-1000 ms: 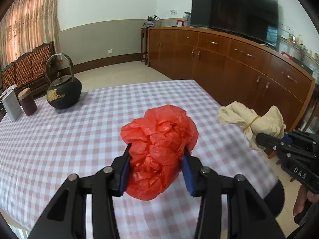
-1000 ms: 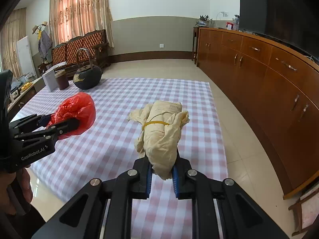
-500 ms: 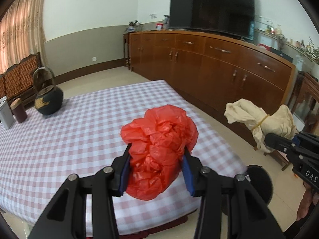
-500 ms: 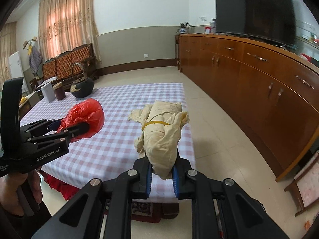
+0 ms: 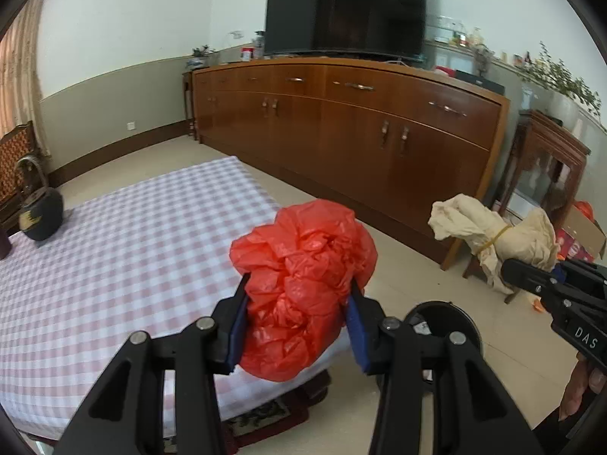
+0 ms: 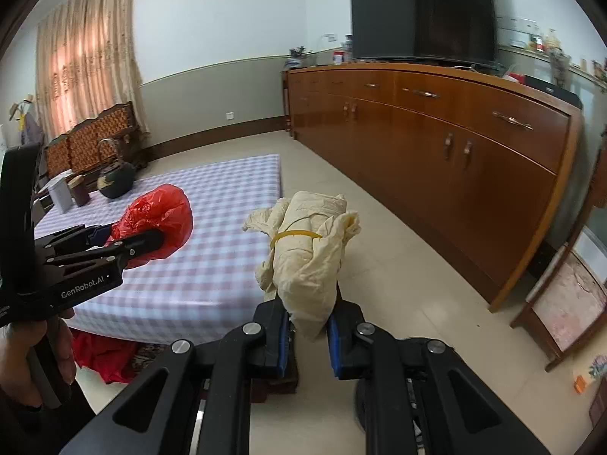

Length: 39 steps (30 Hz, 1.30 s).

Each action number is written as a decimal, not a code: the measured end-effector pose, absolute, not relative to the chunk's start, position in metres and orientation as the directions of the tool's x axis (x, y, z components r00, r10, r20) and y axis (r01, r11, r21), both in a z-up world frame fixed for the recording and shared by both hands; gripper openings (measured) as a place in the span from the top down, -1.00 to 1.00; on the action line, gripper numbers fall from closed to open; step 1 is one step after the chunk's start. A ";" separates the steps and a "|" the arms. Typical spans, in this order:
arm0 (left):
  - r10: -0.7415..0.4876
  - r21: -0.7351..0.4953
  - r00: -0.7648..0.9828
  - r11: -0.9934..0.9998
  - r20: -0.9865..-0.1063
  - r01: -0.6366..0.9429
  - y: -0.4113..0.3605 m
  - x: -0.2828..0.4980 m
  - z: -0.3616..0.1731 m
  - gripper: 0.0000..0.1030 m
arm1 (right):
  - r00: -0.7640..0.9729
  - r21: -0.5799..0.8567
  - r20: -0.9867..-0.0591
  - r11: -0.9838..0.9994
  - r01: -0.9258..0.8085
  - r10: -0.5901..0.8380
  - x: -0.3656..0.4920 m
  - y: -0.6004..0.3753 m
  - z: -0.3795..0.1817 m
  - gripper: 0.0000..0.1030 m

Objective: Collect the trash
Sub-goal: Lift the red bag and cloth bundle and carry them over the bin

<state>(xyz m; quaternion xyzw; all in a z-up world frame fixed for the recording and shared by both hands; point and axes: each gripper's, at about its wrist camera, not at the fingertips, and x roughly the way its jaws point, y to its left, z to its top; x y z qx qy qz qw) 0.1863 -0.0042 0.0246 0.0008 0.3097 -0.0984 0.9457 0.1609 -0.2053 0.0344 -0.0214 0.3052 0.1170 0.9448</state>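
A: Item one?
B: Crumpled red plastic bag (image 5: 303,288), pinched between the blue pads of the left claw (image 5: 297,326), which is closed on its sides. It is held in the air over the near edge of the bench (image 5: 125,250).

A: Item two?
B: Cream-coloured bundle (image 6: 309,250), wrapped paper or cloth, with a yellow rubber band (image 6: 296,234) round its upper part. The right claw (image 6: 309,335) grips its lower end at a narrow setting. It stands roughly upright, off the bench, over the floor (image 6: 409,292) beside the bench's end.

A: How do the two relate?
B: Apart, not touching. In the left wrist view the bundle sits to the right of the red bag; in the right wrist view the red bag (image 6: 159,223) sits to the left, in the left claw (image 6: 151,240).

A: The bench itself?
B: Covered with a pink-and-white checked cloth. At its far end stand a dark kettle (image 6: 114,178) with a hoop handle, a small brown canister (image 6: 79,195) and a white box (image 6: 60,199).

A: Surroundings?
B: A round black container (image 5: 444,318) on the floor below the claws, contents unclear. A long wooden sideboard (image 5: 353,129) along the wall, a dark television (image 5: 345,15) on top. Curtains (image 6: 87,72) and carved wooden seats (image 6: 95,140) at the far side.
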 end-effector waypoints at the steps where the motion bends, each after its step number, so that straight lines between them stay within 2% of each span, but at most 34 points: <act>1: -0.194 -0.060 0.786 0.979 -0.587 0.196 -0.009 0.186 0.024 0.11 | 0.789 0.031 -0.580 0.973 -0.227 0.202 0.158 -0.211 0.035 0.66; 13: -0.296 -0.079 0.733 0.946 -0.613 0.315 -0.067 0.184 0.008 0.11 | 0.801 0.037 -0.589 0.994 -0.107 0.108 0.129 -0.277 0.024 0.66; 26: -0.387 -0.082 0.641 0.888 -0.662 0.452 -0.147 0.185 -0.024 0.11 | 0.766 0.042 -0.642 0.999 0.010 0.019 0.108 -0.344 -0.007 0.66; 39: -0.421 -0.097 0.534 0.842 -0.733 0.531 -0.209 0.204 -0.079 0.11 | 0.693 0.031 -0.720 0.999 -0.009 0.029 0.127 -0.385 -0.071 0.66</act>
